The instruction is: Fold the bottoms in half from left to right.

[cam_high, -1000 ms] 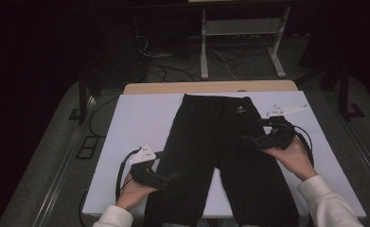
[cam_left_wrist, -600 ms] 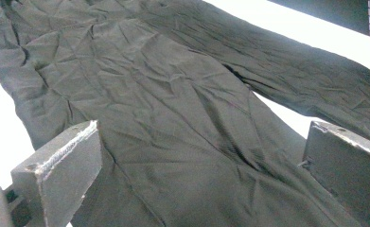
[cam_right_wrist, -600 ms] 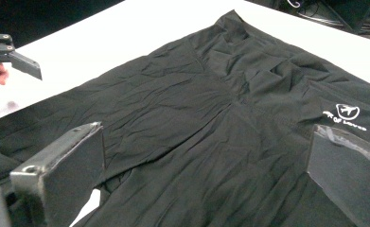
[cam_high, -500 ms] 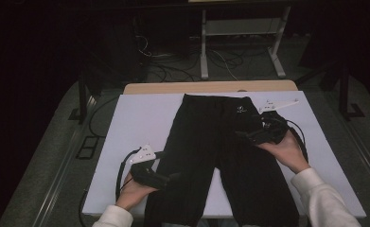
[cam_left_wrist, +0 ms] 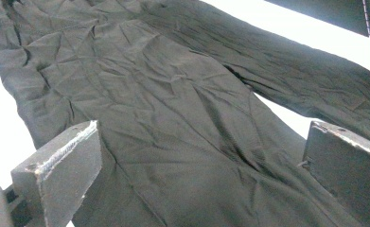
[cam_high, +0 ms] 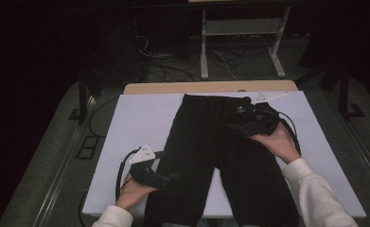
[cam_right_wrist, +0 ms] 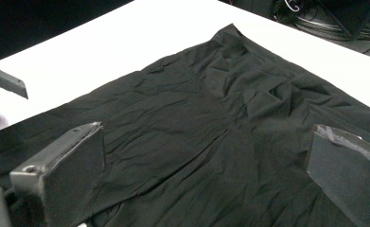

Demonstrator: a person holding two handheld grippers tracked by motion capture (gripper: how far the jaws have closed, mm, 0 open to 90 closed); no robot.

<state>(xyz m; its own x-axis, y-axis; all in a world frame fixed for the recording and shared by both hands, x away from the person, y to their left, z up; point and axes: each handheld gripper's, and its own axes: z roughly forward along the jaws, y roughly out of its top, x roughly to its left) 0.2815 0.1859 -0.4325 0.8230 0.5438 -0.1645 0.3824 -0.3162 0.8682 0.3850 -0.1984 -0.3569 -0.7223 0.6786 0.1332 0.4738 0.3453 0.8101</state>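
A pair of black trousers point(cam_high: 211, 146) lies flat on the white table top point(cam_high: 140, 118), waistband at the far end, legs toward the person. My left gripper point(cam_high: 172, 177) hovers at the outer edge of the left leg, near the front. It is open, with wrinkled black cloth point(cam_left_wrist: 182, 132) spread between and beyond its jaws. My right gripper point(cam_high: 234, 126) is over the upper right part of the trousers, near the waistband. It is open too, and the crotch seam and waistband point(cam_right_wrist: 230, 80) lie ahead of it.
The white table top point(cam_right_wrist: 126, 42) is bare to the left and right of the trousers. A wooden edge point(cam_high: 211, 87) runs along the far side. Beyond it, a white stand point(cam_high: 239, 42) and cables on a dark floor. Gripper cables loop beside each hand.
My right gripper has moved up the right leg toward the waistband and inward. The left gripper has stayed at the left leg's edge.
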